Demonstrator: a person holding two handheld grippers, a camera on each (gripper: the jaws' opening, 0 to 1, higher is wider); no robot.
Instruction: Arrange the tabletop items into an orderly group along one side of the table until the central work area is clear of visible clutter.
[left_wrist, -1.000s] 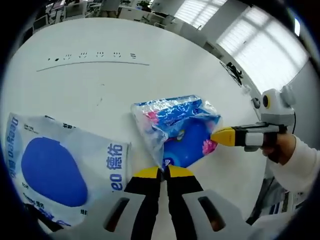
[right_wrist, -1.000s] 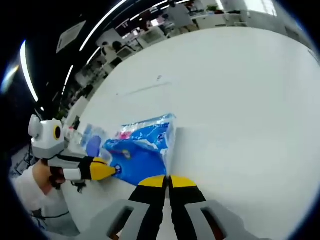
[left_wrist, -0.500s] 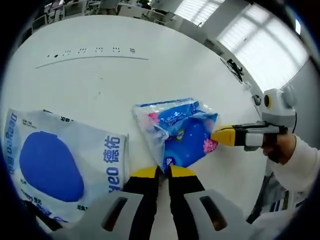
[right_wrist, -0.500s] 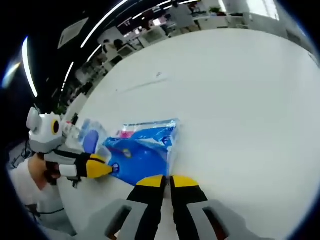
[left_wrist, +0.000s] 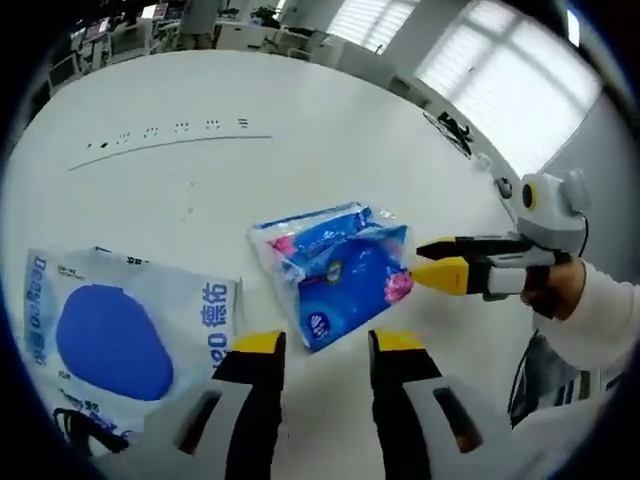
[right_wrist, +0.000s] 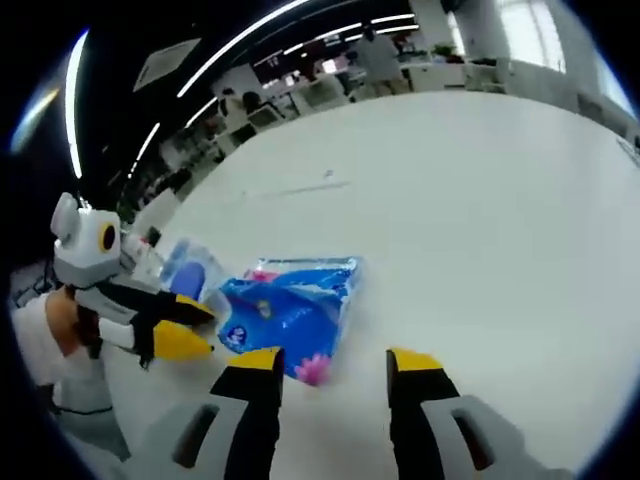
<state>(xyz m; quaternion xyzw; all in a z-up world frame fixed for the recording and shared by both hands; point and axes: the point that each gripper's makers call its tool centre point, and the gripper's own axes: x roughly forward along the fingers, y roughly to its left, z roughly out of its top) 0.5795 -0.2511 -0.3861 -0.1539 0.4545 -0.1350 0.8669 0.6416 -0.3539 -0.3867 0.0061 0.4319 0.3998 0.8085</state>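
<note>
Both grippers spread wide around a blue tissue pack on the white desk.

The blue tissue pack (left_wrist: 335, 268) lies flat on the desk (left_wrist: 200, 190), just ahead of the left gripper (left_wrist: 320, 345), whose jaws stand apart and hold nothing. The right gripper (right_wrist: 328, 362) is likewise spread, close to the pack's other side. A larger white wipes packet (left_wrist: 110, 335) with a blue oval lies beside the pack.

The white wipes pack (left_wrist: 120, 335) reads "德佑".
</note>
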